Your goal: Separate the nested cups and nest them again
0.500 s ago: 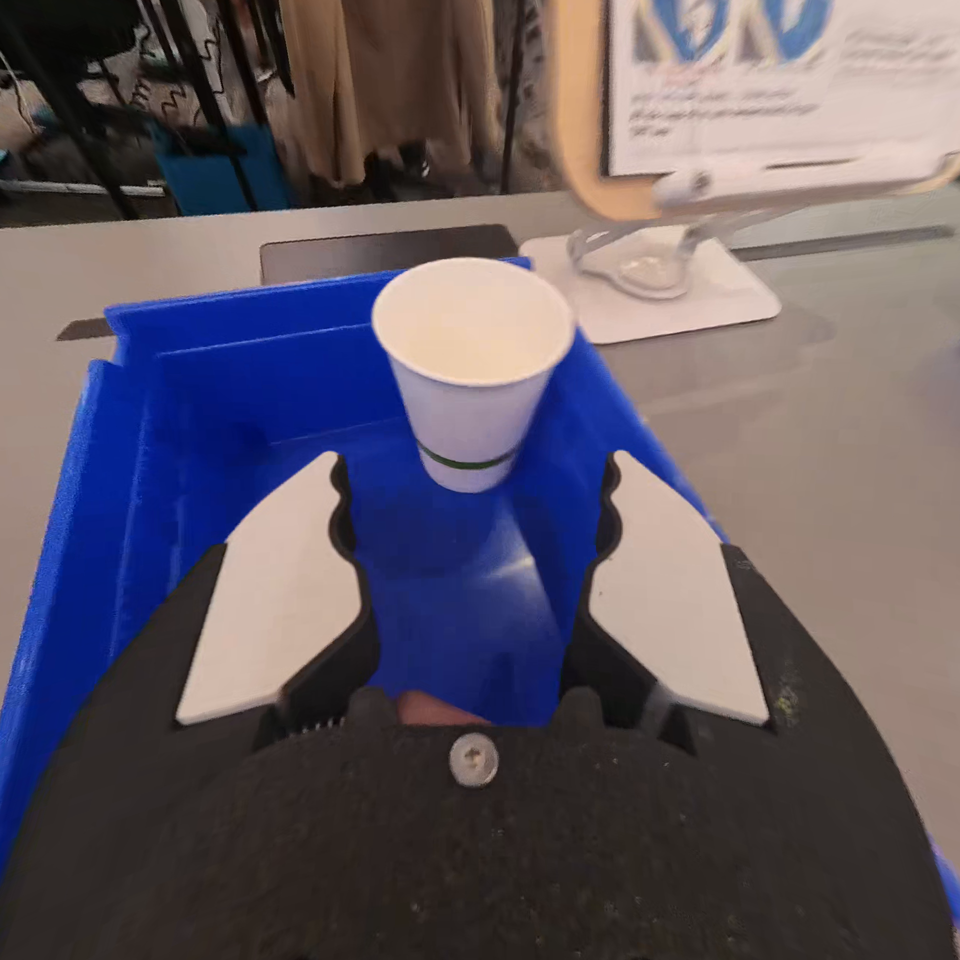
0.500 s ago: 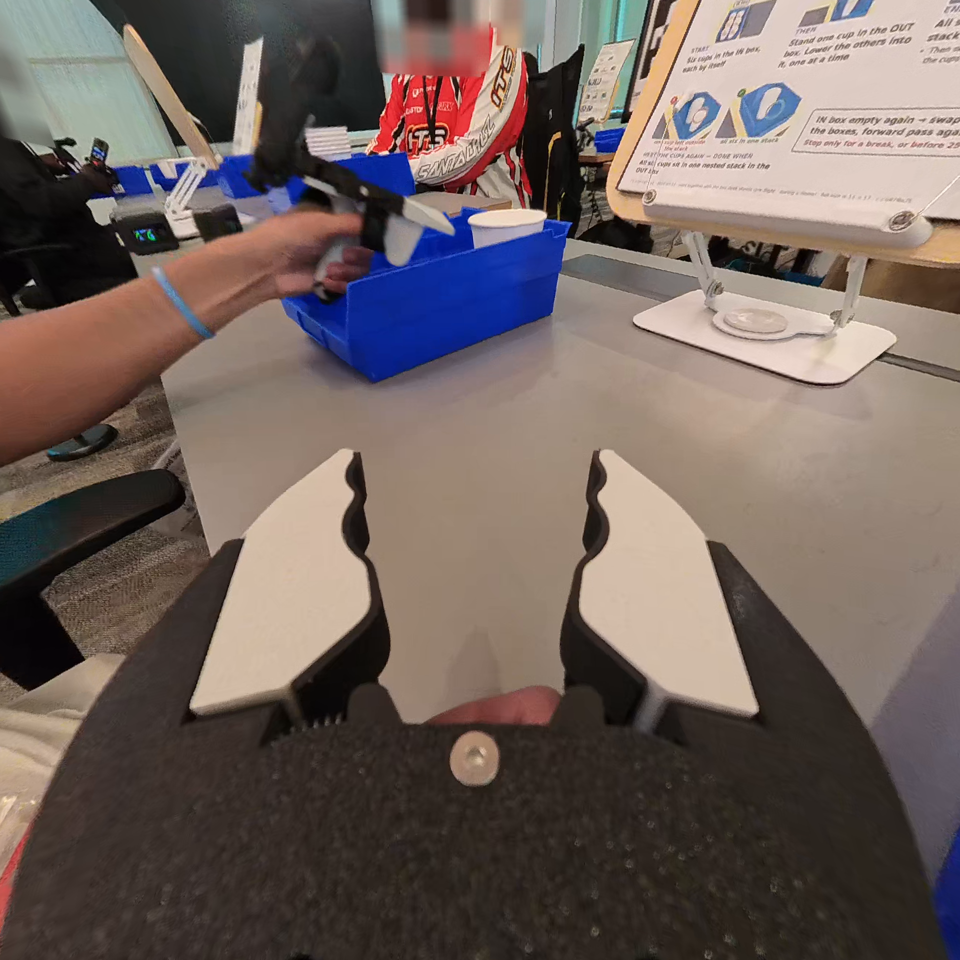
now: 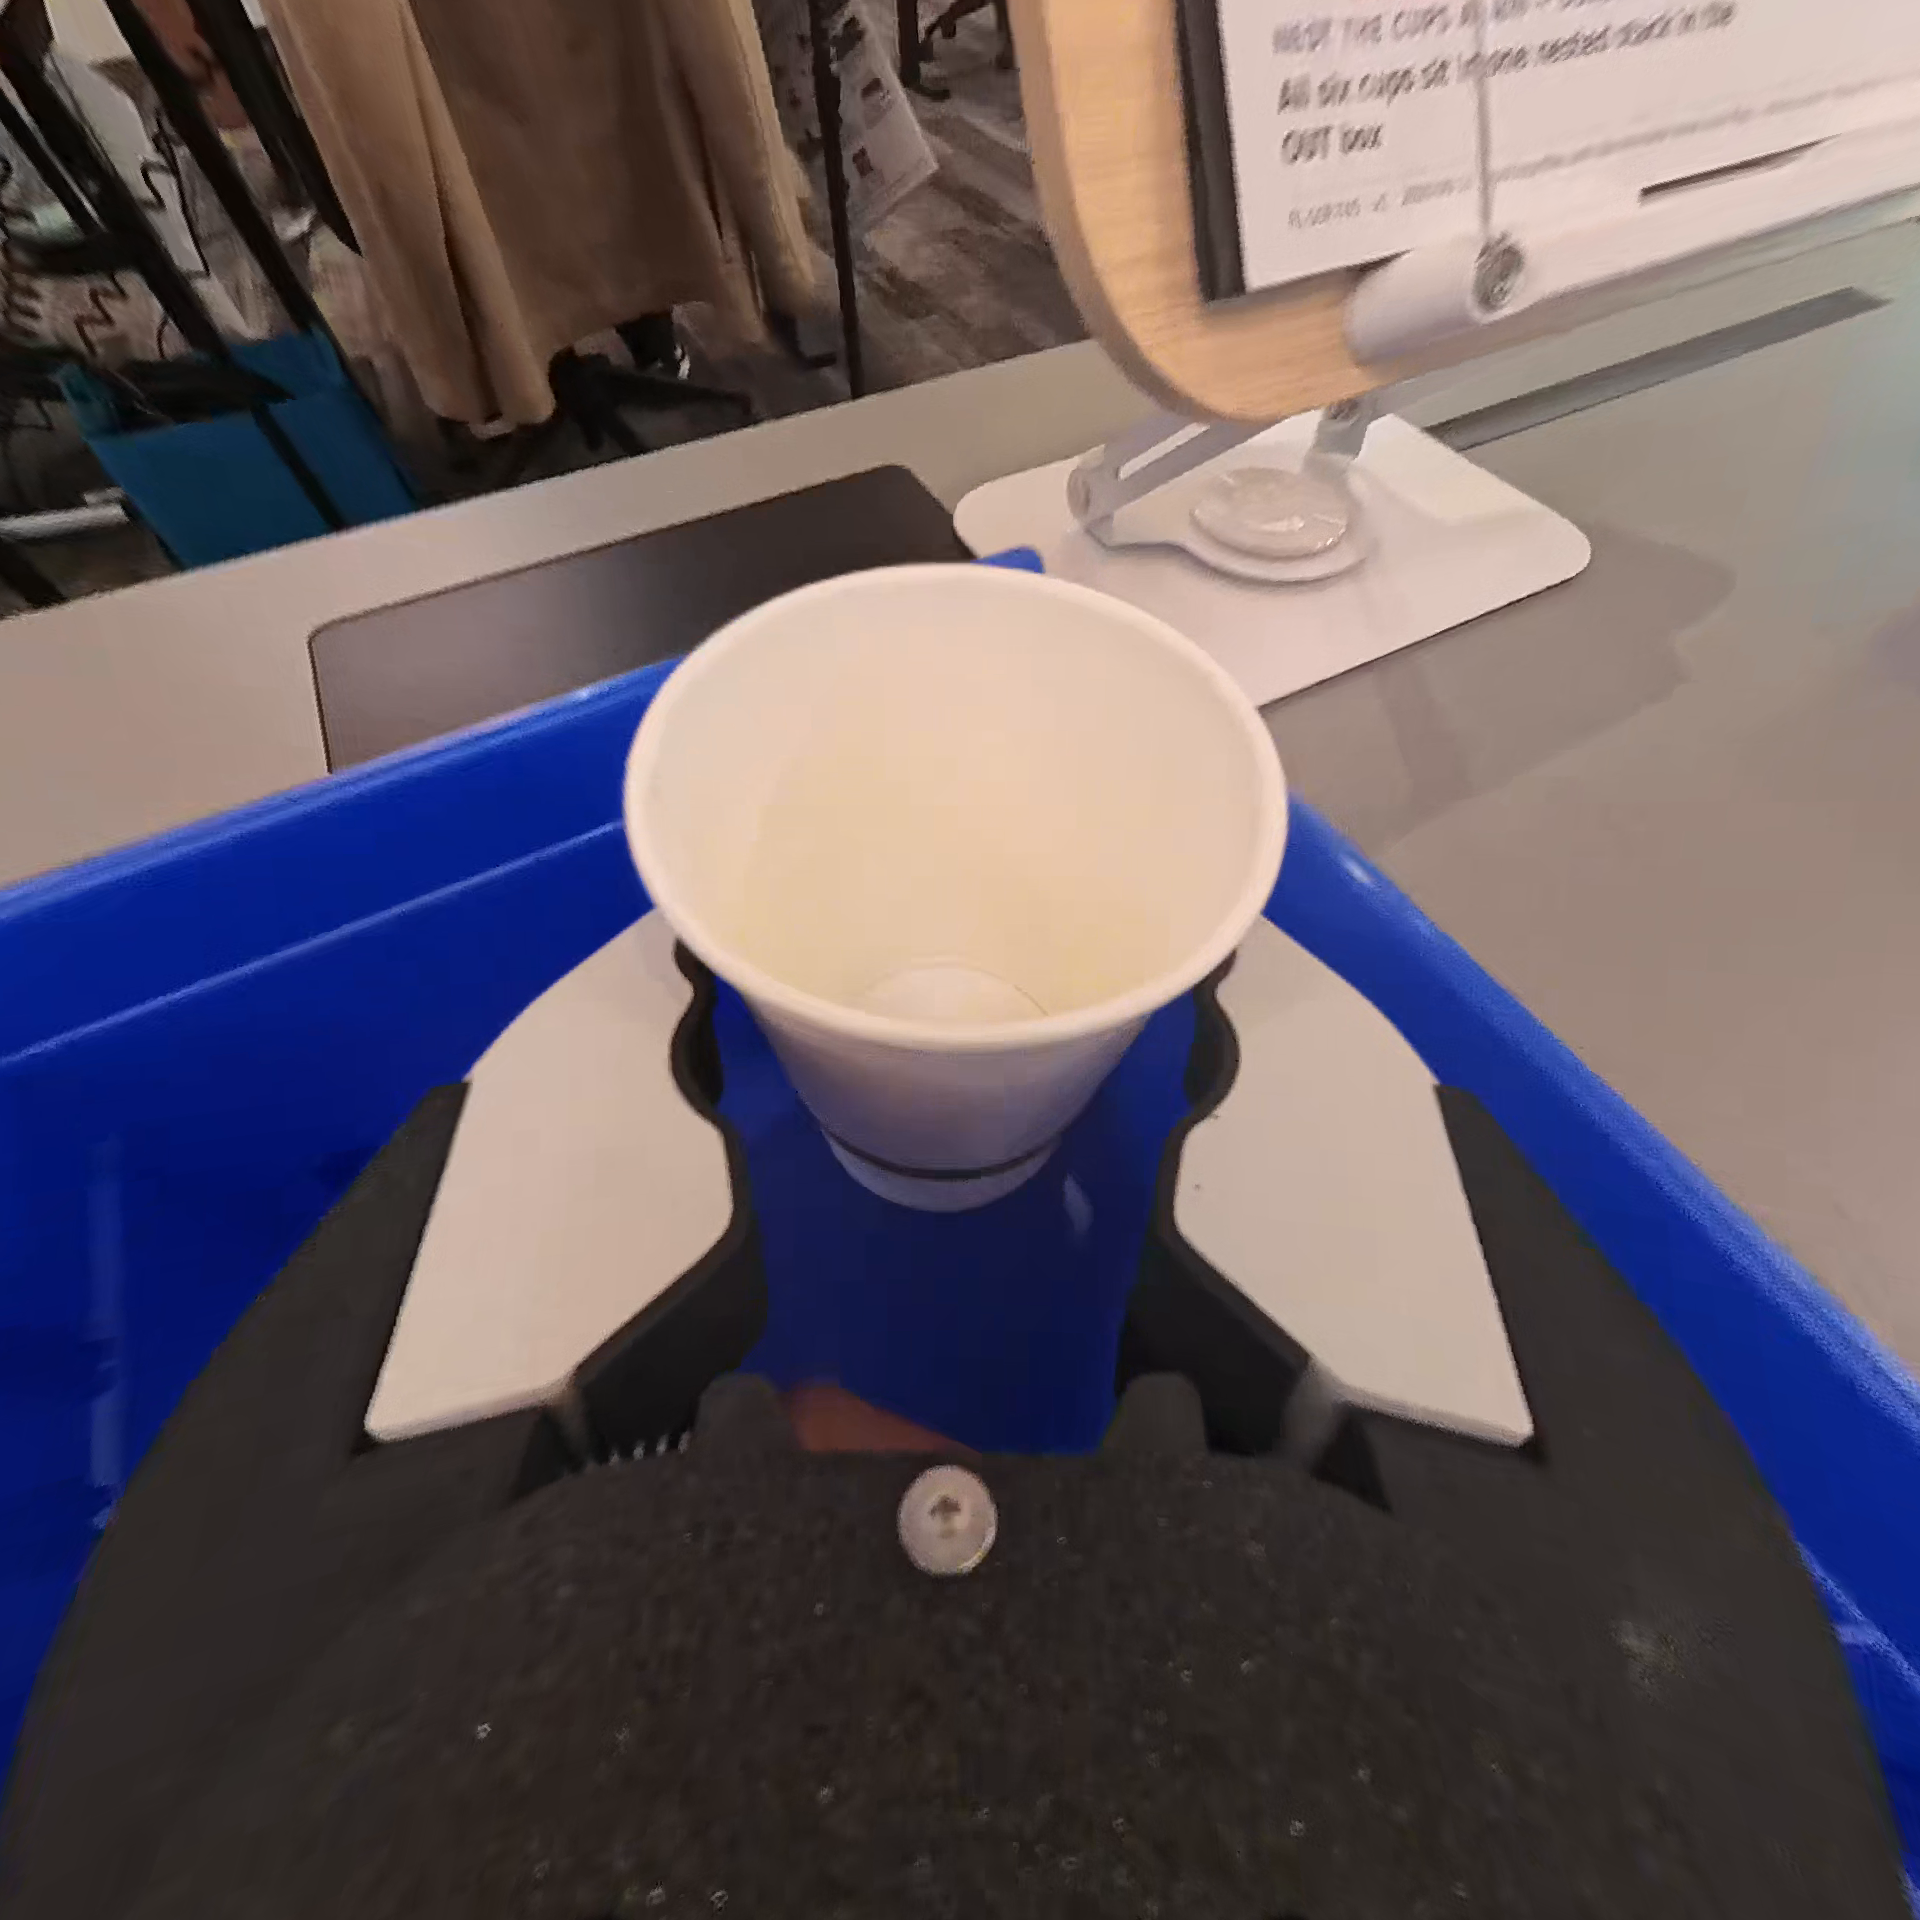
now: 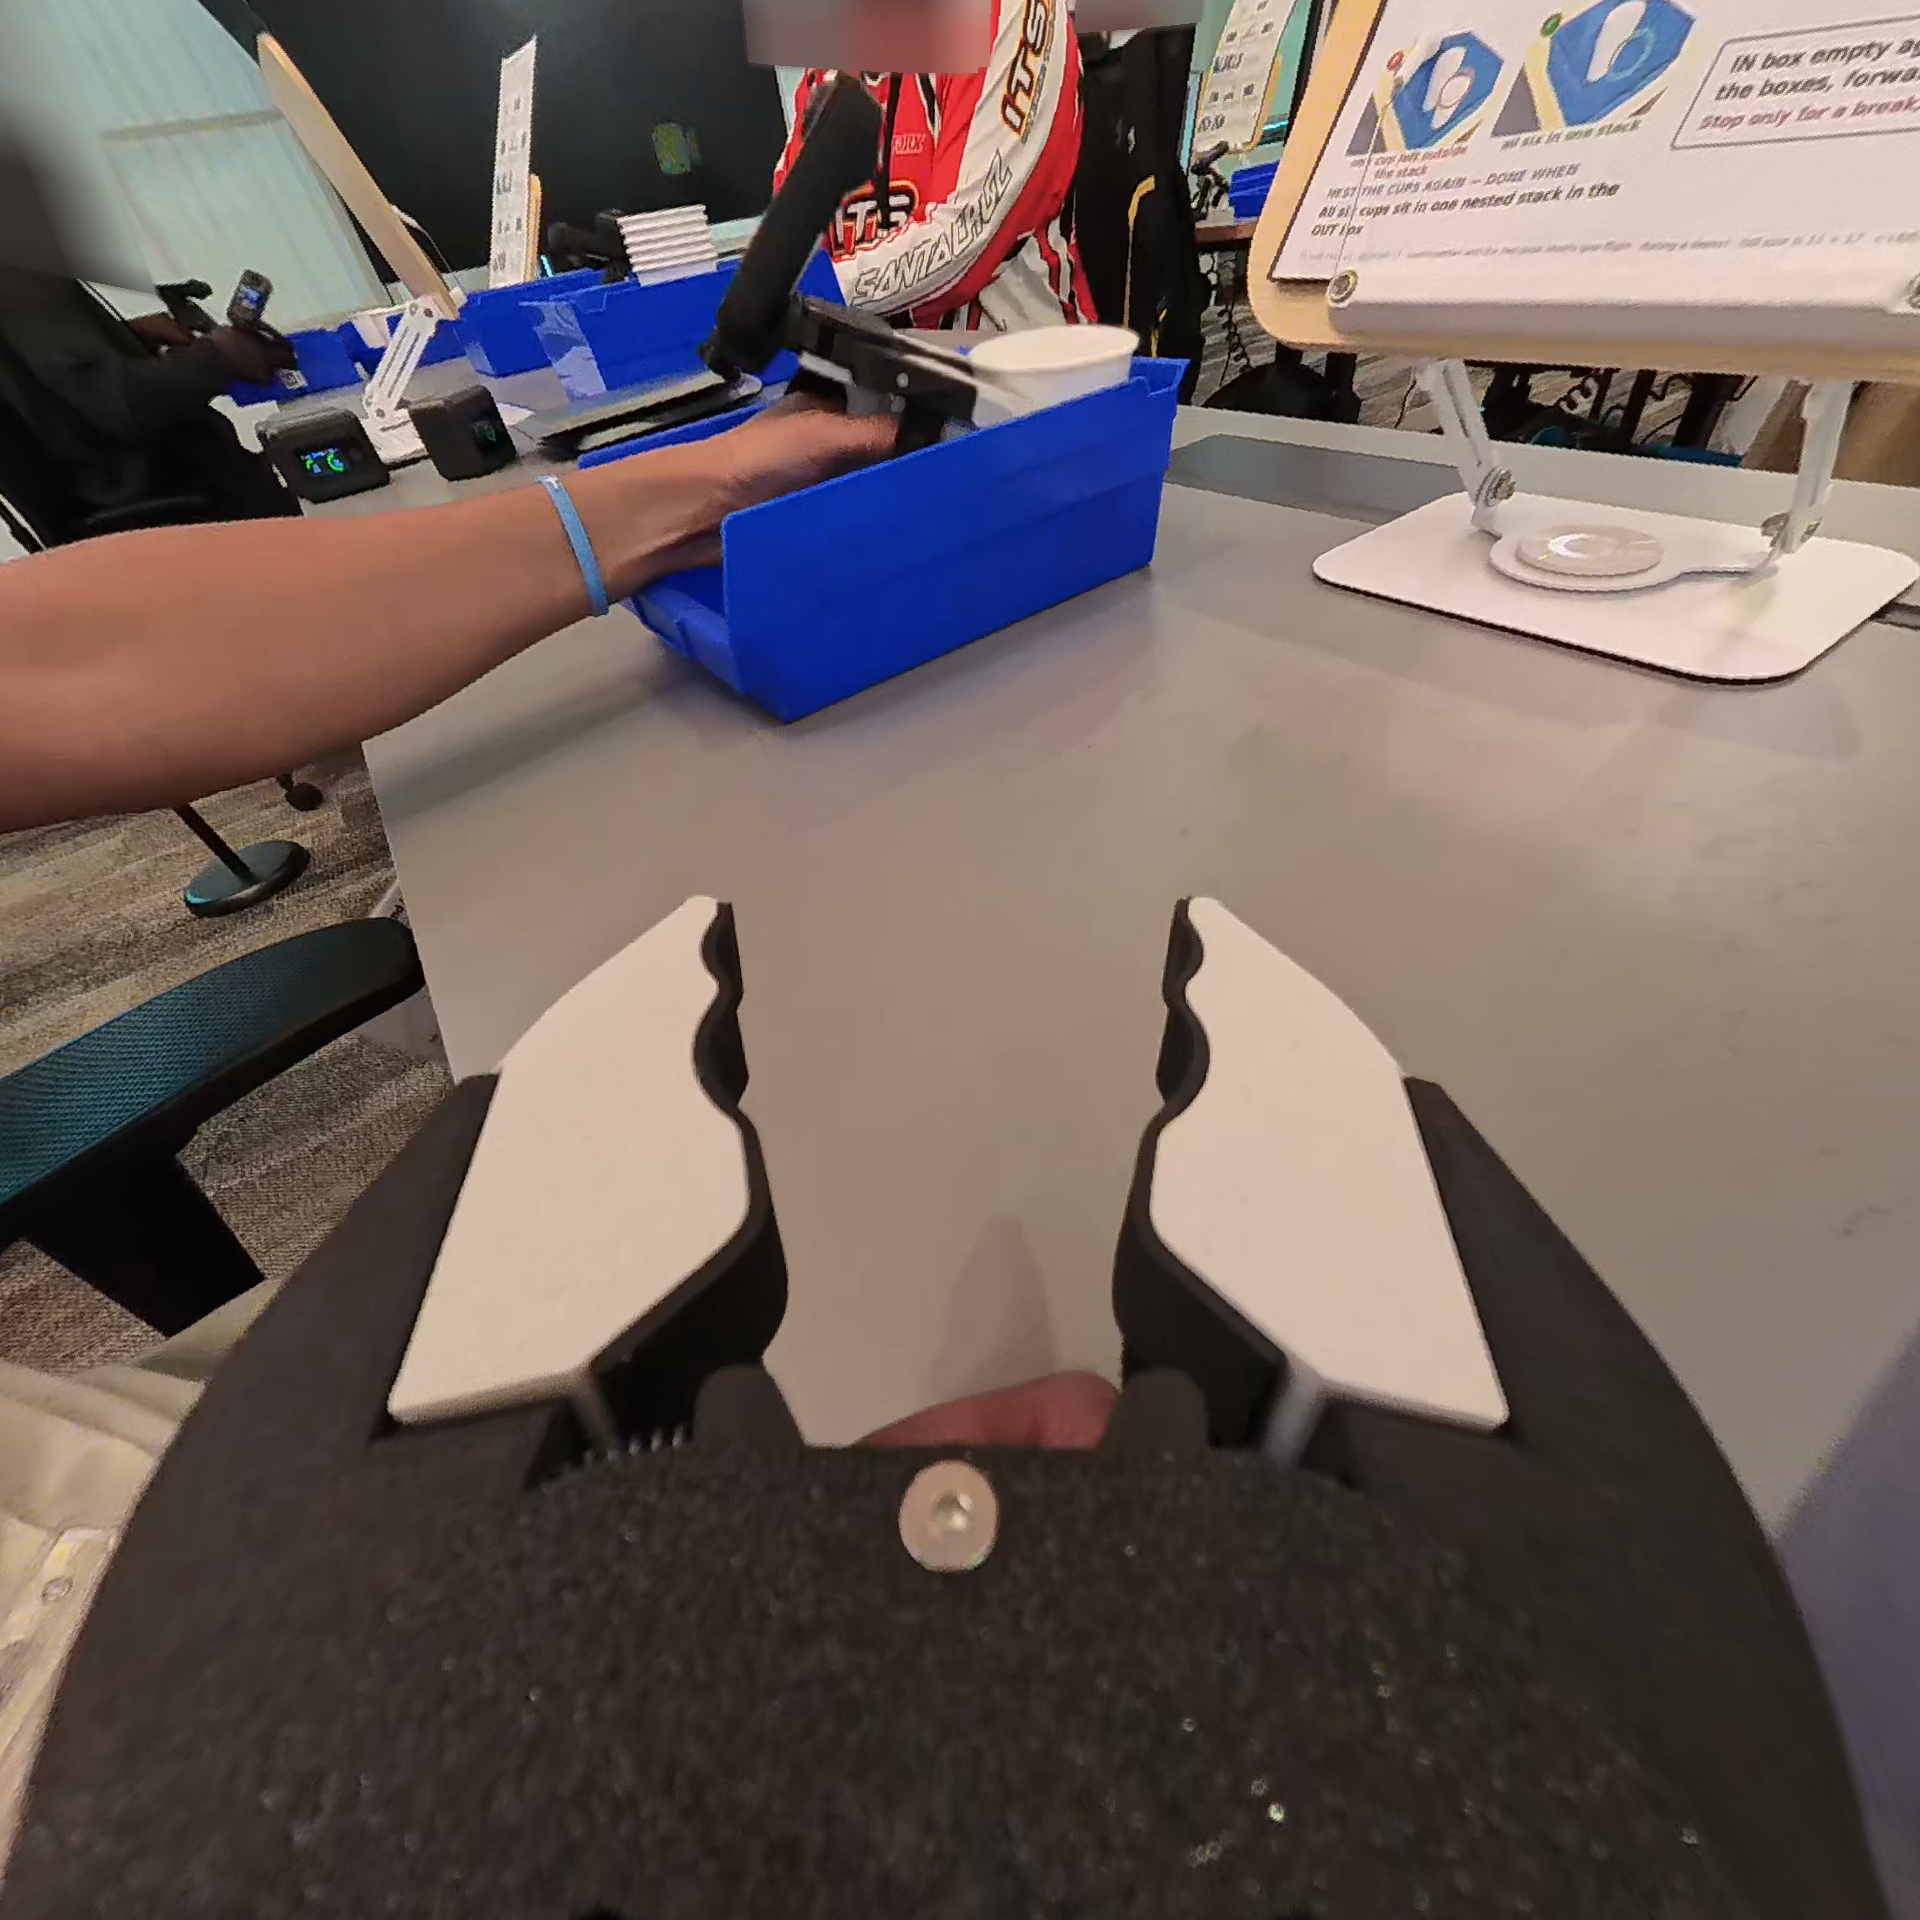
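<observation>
My left gripper [image 3: 951, 997] has its jaws wide, flanking a white paper cup [image 3: 951, 831] upright in the blue bin [image 3: 260, 966]. It looks light and crushable, so I'd pinch its lower wall gently. My right gripper [image 4: 951, 997] hangs wide, empty over the table [image 4: 1351, 883].

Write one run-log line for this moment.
left gripper: open around white paper cup | blue plastic bin: holds cup | right gripper: open, empty

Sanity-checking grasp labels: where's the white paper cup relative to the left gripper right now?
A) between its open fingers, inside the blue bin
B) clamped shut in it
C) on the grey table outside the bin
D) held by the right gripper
A: the white paper cup stands in the blue bin between the spread fingers of the left gripper; the right gripper is empty over the table.
</observation>
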The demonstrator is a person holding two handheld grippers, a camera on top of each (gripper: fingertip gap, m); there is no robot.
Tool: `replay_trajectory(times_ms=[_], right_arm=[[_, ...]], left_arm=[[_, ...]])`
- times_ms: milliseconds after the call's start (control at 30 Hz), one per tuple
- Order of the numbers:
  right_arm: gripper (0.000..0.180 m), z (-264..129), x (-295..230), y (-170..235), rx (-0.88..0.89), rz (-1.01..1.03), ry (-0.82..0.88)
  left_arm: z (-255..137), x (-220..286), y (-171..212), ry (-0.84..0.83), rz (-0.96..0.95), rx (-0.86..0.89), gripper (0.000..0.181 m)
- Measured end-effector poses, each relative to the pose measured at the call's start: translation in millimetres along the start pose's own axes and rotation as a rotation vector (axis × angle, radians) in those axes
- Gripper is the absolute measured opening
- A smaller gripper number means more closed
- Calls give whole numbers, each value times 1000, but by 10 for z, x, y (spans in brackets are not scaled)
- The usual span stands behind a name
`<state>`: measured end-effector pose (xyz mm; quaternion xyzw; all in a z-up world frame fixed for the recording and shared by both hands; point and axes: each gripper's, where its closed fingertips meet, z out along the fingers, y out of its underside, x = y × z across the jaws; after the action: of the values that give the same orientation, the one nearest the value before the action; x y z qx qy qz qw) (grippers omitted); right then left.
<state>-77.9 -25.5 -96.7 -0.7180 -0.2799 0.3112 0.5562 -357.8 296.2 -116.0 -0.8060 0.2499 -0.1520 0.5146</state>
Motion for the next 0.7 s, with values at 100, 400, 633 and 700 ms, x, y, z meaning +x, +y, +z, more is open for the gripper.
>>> replay_trajectory(times_ms=[100, 400, 633, 700], right_arm=[[77, -1, -6, 3, -4, -4, -5], [74, -209, 184, -219, 70, 11, 27], [84, -352, 146, -470, 115, -45, -84], [87, -289, 24, -568, 112, -43, -173]], left_arm=[[-97, 43, -92, 26, -6, 32, 89], [-1269, 383, -220, 177, -23, 137, 86], [-2124, 1251, -20, 428, 74, 154, 85], [-2211, 1614, -78, 530, 99, 166, 85]])
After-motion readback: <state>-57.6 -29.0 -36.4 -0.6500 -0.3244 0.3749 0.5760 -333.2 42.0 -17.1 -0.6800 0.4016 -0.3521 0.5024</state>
